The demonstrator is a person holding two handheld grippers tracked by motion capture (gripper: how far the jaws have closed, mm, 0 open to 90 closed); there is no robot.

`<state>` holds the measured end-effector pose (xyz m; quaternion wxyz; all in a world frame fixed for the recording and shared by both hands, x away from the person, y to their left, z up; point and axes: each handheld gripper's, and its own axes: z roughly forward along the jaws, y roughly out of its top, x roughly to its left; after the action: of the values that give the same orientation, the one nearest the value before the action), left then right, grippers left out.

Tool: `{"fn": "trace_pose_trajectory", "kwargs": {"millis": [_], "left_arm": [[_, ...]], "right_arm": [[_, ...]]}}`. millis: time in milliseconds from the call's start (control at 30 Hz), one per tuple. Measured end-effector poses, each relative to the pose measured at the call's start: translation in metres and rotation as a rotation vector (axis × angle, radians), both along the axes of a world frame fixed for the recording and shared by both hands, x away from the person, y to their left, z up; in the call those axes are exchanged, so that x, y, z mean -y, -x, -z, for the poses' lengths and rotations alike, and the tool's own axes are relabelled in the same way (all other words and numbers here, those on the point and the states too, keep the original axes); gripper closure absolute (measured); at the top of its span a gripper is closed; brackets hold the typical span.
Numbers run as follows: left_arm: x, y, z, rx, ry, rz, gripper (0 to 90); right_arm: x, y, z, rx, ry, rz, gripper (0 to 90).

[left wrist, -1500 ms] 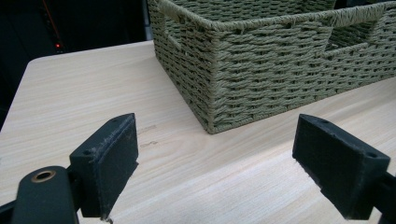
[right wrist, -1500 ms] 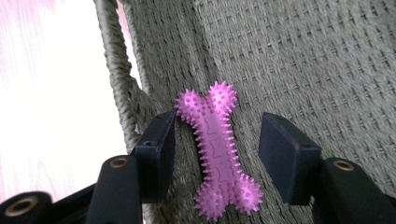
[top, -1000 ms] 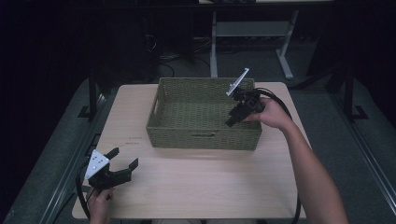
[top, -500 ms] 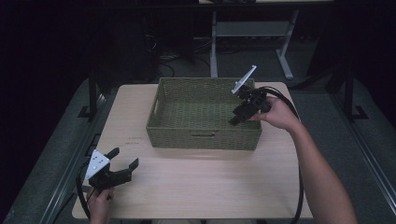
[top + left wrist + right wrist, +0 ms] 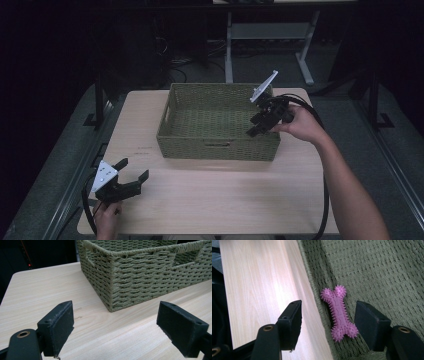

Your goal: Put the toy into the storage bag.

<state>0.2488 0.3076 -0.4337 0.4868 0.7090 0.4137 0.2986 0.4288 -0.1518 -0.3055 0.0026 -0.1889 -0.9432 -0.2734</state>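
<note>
Near left, over bare pale wood table (image 5: 215, 195): left gripper (image 5: 131, 180), jaws wide apart, nothing between. Centre: woven olive basket (image 5: 215, 147), stiff, rough cord. Right, over its right end: right gripper (image 5: 327, 322), jaws just opening, clear of pink spiky bone toy (image 5: 339, 313) lying inside by the wall; probably light, rubbery, squashy, best pinched across the narrow waist.
</note>
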Motion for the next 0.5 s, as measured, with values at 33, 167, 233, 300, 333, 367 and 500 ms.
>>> {"fn": "trace_pose_trajectory", "kwargs": {"millis": [33, 167, 233, 300, 333, 367, 500], "left_arm": [[0.0, 0.0, 0.0, 0.0, 0.001, 0.0, 13.8], [0.0, 0.0, 0.0, -0.002, -0.003, 0.001, 13.8], [0.001, 0.0, 0.0, -0.001, -0.005, 0.001, 13.8], [0.001, 0.0, 0.0, 0.0, -0.005, 0.0, 13.8], [0.0, 0.0, 0.0, -0.001, -0.003, -0.001, 13.8], [0.0, 0.0, 0.0, -0.003, -0.002, -0.001, 13.8], [0.0, 0.0, 0.0, 0.0, -0.006, -0.002, 13.8]], "right_arm": [[0.001, 0.002, -0.001, 0.0, -0.005, 0.002, 37.9], [0.002, 0.008, 0.001, 0.006, -0.019, 0.002, 36.7], [0.003, 0.011, 0.003, 0.006, -0.022, -0.003, 36.2], [0.004, 0.015, 0.005, 0.002, -0.027, -0.004, 36.0], [0.004, 0.017, 0.005, 0.005, -0.028, -0.006, 35.9], [0.005, 0.018, 0.005, 0.007, -0.03, -0.006, 35.8], [0.007, 0.026, 0.005, 0.014, -0.042, -0.012, 34.6]]}}
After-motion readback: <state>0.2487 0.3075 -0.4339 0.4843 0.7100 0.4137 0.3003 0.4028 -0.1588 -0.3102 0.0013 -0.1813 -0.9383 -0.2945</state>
